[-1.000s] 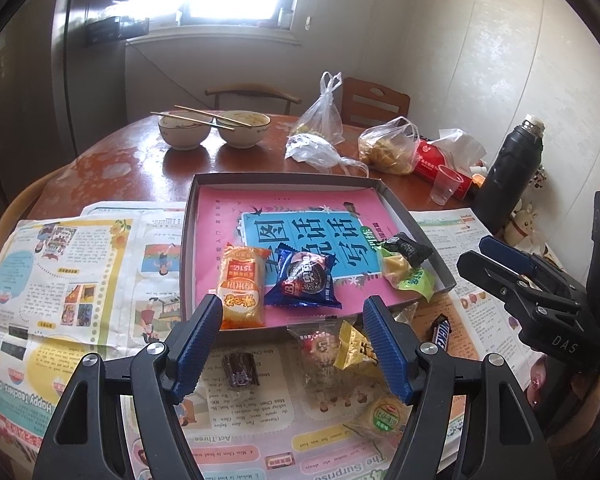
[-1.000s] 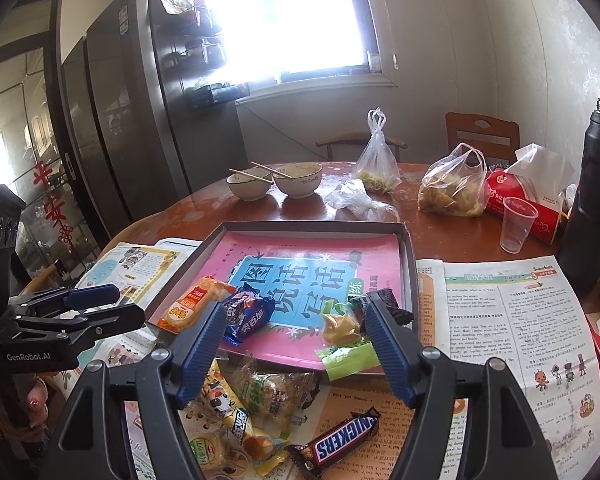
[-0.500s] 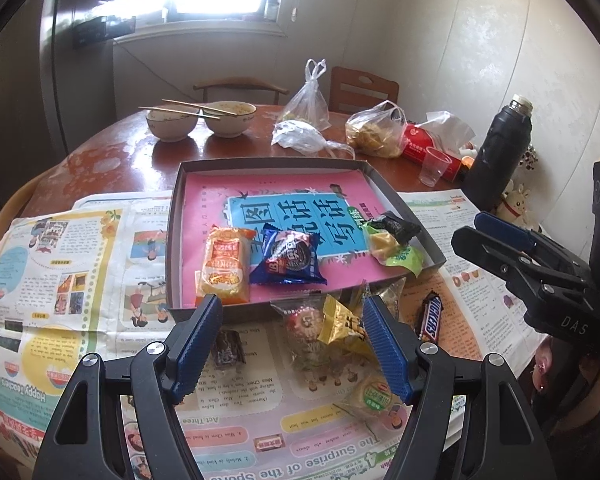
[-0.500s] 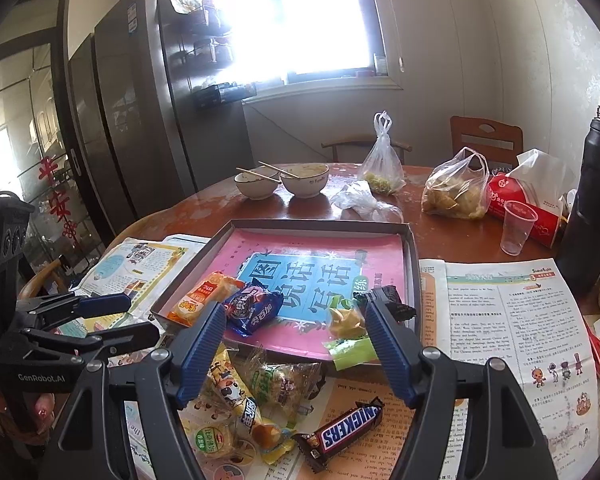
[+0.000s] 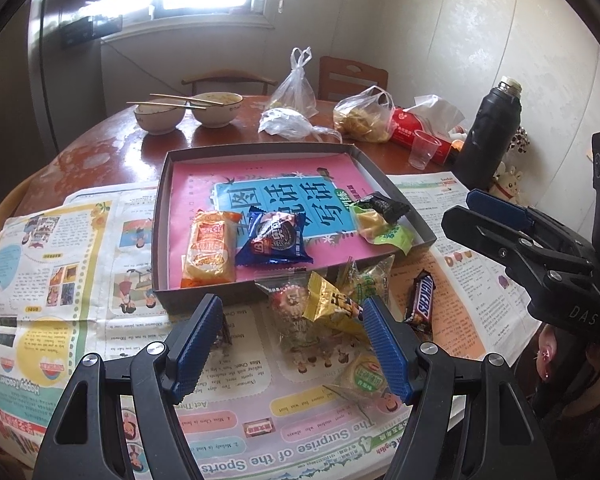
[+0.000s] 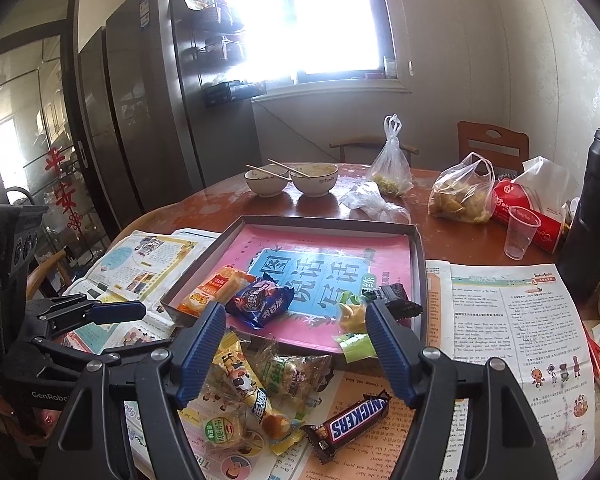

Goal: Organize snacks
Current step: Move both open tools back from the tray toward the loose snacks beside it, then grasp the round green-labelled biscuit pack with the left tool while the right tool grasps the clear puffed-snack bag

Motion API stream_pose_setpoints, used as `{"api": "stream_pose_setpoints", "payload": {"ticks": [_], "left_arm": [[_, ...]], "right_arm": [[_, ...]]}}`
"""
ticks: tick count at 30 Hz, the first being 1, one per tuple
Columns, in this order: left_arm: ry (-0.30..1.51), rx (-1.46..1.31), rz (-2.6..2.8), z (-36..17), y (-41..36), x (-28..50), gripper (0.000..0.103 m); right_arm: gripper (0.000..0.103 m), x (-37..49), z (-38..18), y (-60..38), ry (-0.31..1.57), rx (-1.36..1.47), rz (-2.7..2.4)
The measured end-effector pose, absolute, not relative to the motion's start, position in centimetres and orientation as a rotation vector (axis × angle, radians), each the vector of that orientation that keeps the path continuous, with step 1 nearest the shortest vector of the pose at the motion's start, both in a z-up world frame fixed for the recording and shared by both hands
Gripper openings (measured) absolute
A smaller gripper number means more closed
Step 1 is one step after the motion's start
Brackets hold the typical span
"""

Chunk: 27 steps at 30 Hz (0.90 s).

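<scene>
Beyond both pairs of tongs spreads the round wooden table [image 5: 100, 148], its near half covered by printed newspaper sheets [image 5: 52, 264]. On the paper sits the shallow grey box tray [image 5: 162, 216] with a pink and blue book cover lining its floor. Ahead of the left tongs [image 5: 292, 344], inside the tray, lie an orange snack packet [image 5: 209, 249], a blue cookie packet [image 5: 274, 240] just right of it, and towards the tray's right corner a green-wrapped sweet [image 5: 384, 230] touching a black wrapped sweet [image 5: 384, 206]. Between the left tongs' blue tips, on the paper just outside the tray's near wall, lies a heap of clear and yellow wrapped snacks [image 5: 328, 308]; a Snickers bar [image 5: 420, 304] rests just right of the heap.

Only the right wrist view shows the tall grey refrigerator [image 6: 148, 112] far to the left and the whole window; only the left wrist view shows a small dark sweet [image 5: 222, 334] beside the left tongs' left tip. The right wrist view has the Snickers bar [image 6: 350, 420] below and between the right tongs' [image 6: 296, 352] tips, with the heap [image 6: 268, 384] left of it.

Both tongs stand wide apart and grip nothing. Each view catches the other tongs at its edge, hovering off the paper.
</scene>
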<state>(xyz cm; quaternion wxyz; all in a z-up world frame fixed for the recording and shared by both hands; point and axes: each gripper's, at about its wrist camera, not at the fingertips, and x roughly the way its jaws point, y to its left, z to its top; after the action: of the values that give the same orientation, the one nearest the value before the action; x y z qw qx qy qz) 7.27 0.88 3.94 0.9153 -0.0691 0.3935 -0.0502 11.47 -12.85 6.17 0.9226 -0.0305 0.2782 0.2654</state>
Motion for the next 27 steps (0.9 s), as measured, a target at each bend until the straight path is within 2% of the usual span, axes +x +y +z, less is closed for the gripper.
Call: {"api": "stream_pose_setpoints", "payload": {"ticks": [27], "left_arm": [[0.929, -0.083, -0.242, 0.5, -2.5, 6.7, 0.074]], "right_arm": [[0.072, 10.0, 4.5, -12.5, 0.625, -0.094, 0.603]]}}
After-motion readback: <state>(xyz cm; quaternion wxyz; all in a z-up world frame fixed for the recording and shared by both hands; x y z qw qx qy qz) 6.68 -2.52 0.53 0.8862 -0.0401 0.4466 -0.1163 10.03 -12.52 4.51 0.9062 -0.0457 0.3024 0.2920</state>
